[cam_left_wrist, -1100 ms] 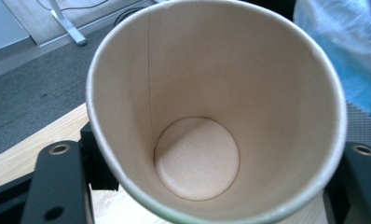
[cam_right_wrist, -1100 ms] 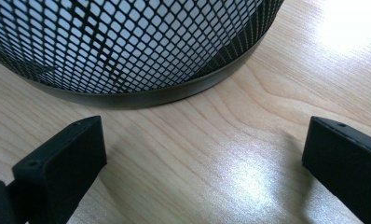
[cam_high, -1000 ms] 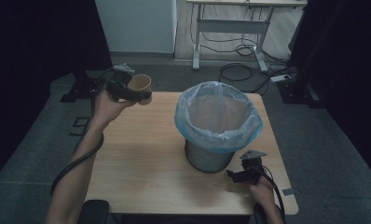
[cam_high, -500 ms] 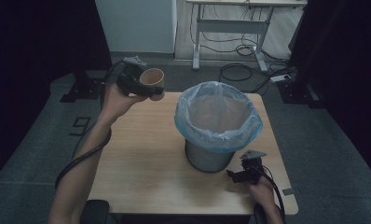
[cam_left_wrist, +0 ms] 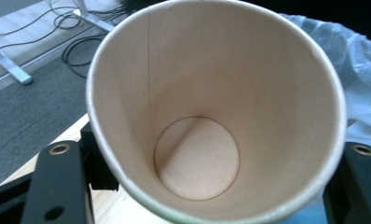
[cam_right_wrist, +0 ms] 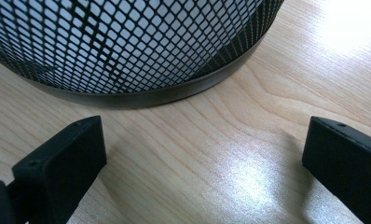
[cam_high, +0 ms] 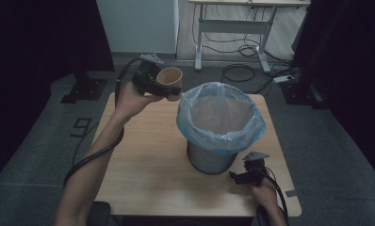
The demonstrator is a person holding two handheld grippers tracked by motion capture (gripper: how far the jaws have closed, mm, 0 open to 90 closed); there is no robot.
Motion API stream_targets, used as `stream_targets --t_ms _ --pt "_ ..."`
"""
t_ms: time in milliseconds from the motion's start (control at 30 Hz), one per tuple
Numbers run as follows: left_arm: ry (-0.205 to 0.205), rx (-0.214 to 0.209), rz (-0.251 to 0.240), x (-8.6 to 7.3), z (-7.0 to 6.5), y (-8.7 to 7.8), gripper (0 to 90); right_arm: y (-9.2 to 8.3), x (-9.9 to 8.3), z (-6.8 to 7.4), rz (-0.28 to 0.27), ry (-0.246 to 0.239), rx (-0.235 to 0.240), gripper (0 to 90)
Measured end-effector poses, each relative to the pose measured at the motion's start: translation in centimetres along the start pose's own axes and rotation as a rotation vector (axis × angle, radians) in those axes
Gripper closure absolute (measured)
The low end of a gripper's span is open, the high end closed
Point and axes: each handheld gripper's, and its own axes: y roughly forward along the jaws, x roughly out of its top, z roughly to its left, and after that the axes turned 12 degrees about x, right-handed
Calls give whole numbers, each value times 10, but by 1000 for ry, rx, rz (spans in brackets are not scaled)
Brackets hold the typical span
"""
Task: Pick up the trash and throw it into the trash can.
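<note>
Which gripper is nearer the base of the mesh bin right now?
Right. The right gripper rests low on the table, jaws open beside the mesh bin base. The left gripper holds the paper cup high, left of the bin's rim.

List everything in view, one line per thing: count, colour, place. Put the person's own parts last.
paper cup: one, tan, empty inside, held in the air beside the bin's far left rim
mesh bin: one, dark metal, standing on the table right of centre
bin liner: one, pale blue plastic, folded over the bin's rim
table: one, light wood, centre of the high view
desk frame: one, white legs, on the floor beyond the table
cables: several, black, on the floor by the desk frame
power strip: one, white, on the floor at far right
left gripper: one, black, closed on the cup
right gripper: one, black, jaws open, low on the table by the bin's base
forearms: two, coming in from the bottom edge
</note>
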Motion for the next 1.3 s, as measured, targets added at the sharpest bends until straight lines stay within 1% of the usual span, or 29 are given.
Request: stream_targets --t_ms 33,100,167,200,233,300,400,433,533,567,633,700,733,767,800,833,867,933,1000,1033,1067,1100,1133,1267,1300 --pt "0 0 0 0 0 0 282 0 0 0 0 1 0 0" --pt "18 -12 -3 7 -8 3 283 0 0 0 0 0 -2 0" --pt "27 -23 -8 11 -14 6 283 0 0 1 -1 2 -1 0" --pt "27 -23 -8 11 -14 6 282 0 0 1 -1 2 -1 0" --pt "32 -32 -11 14 -19 9 282 0 0 1 -1 1 0 0" --pt "38 -44 -12 16 -23 12 282 0 0 1 0 0 1 0" --pt "58 -67 -13 22 -35 21 282 0 0 1 0 -1 3 0" --pt "58 -67 -13 22 -35 21 282 0 0 1 0 -1 3 0" --pt "74 -96 -14 26 -47 31 282 0 0 1 -1 -1 3 0" --pt "74 -96 -14 26 -47 31 282 0 0 1 0 -1 3 0" --pt "80 -108 -16 28 -52 35 281 0 0 1 0 -1 3 0" --pt "97 -125 -11 30 -60 43 282 0 0 2 0 -2 2 0" --pt "97 -125 -11 30 -60 43 281 0 0 2 0 -1 2 0" --pt "104 -133 -6 31 -66 48 281 0 0 2 0 -2 2 0" --pt "104 -133 -6 31 -66 48 281 0 0 2 0 -2 2 0" --pt "115 -141 0 32 -71 54 281 0 0 2 0 -2 3 0" --pt "119 -144 4 33 -73 56 281 0 0 2 0 -2 3 0" --pt "123 -151 10 33 -76 59 280 0 0 2 0 -3 3 0" --pt "133 -161 21 33 -83 67 280 0 0 2 0 -3 3 0" --pt "133 -161 21 33 -83 67 279 0 0 2 0 -3 3 0" --pt "141 -167 33 33 -88 72 279 0 0 2 0 -3 4 0" --pt "141 -167 33 33 -88 72 279 0 0 2 0 -3 4 0" --pt "158 -168 48 34 -93 77 278 0 0 2 0 -3 4 0" --pt "196 -161 90 36 -104 85 275 0 0 2 1 -5 4 0" --pt "196 -161 90 36 -104 85 273 0 0 2 1 -5 4 0"
